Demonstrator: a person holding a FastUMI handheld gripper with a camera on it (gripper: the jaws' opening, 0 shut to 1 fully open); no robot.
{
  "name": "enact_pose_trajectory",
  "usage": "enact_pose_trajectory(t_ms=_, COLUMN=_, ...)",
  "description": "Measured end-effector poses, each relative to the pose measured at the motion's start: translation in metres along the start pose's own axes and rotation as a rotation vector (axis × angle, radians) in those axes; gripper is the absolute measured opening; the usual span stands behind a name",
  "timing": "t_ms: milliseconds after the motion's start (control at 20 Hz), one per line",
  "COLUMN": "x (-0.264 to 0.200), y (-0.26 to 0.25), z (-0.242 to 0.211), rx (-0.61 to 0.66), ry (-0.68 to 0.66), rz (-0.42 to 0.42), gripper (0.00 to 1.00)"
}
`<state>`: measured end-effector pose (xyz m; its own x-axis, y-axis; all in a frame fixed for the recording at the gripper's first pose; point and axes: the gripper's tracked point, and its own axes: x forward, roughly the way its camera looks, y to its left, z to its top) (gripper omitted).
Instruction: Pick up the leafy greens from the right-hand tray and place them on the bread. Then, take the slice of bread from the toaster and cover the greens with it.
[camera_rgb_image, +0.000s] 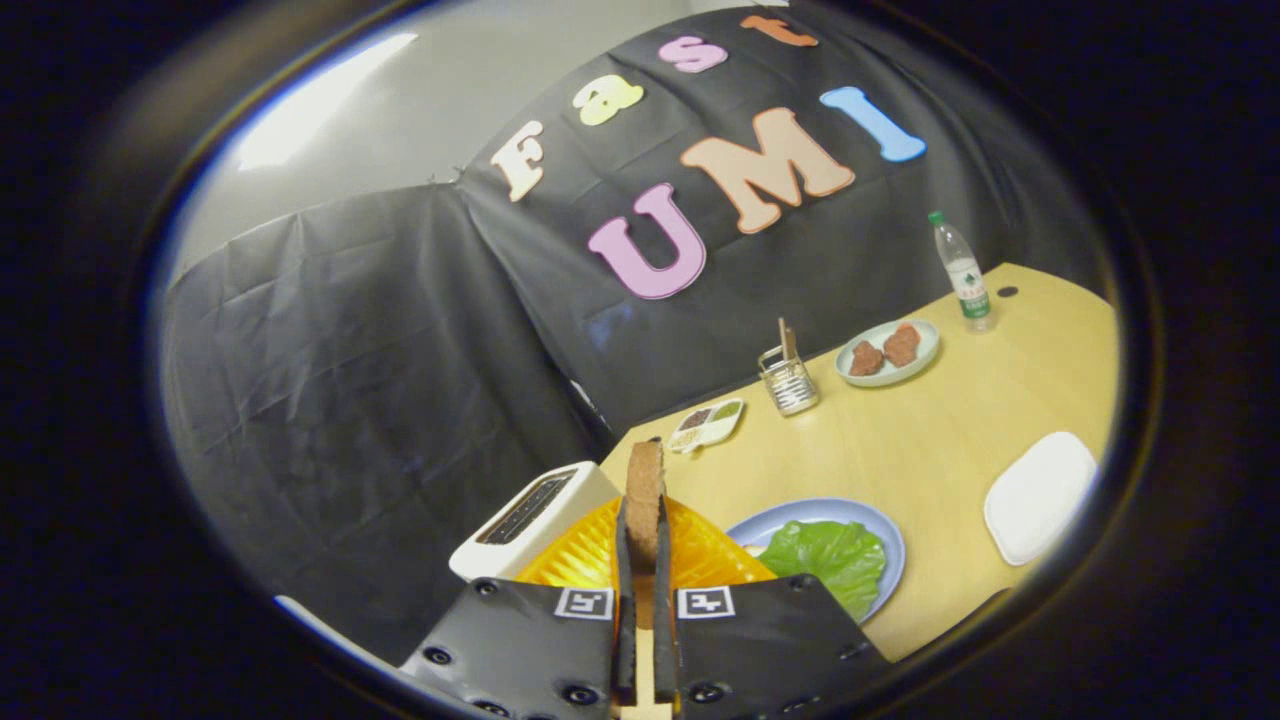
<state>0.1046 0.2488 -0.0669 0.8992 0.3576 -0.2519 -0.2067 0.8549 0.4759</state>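
My gripper (642, 520) is shut on a slice of brown bread (645, 492), held edge-on and upright between both fingers, lifted above the table. Just left of the fingers stands the white toaster (528, 520) with its dark slot showing. To the right of the fingers lies a blue plate (880, 530) with a green leaf (830, 560) spread over it; any bread under the leaf is hidden. An orange ribbed tray (590, 560) sits behind the fingers, between toaster and plate.
On the yellow table (930, 440) are a white empty dish (1040, 495), a pale plate with two brown meat pieces (888, 352), a wire holder (788, 382), a small sauce dish (706, 423) and a water bottle (962, 272). Black cloth walls the booth.
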Motion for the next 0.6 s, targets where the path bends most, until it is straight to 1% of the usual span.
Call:
enact_pose_trajectory(t_ms=200, x=0.017, y=-0.033, z=-0.019, rx=0.128, ry=0.005, rz=-0.036, gripper=0.09)
enact_pose_trajectory(t_ms=300, x=0.025, y=-0.049, z=-0.034, rx=0.162, ry=0.031, rz=-0.058, gripper=0.09)
enact_pose_trajectory(t_ms=450, x=0.028, y=-0.069, z=-0.052, rx=0.146, ry=0.062, rz=-0.107, gripper=0.09)
enact_pose_trajectory(t_ms=600, x=0.025, y=-0.081, z=-0.057, rx=0.074, ry=0.060, rz=-0.158, gripper=0.09)
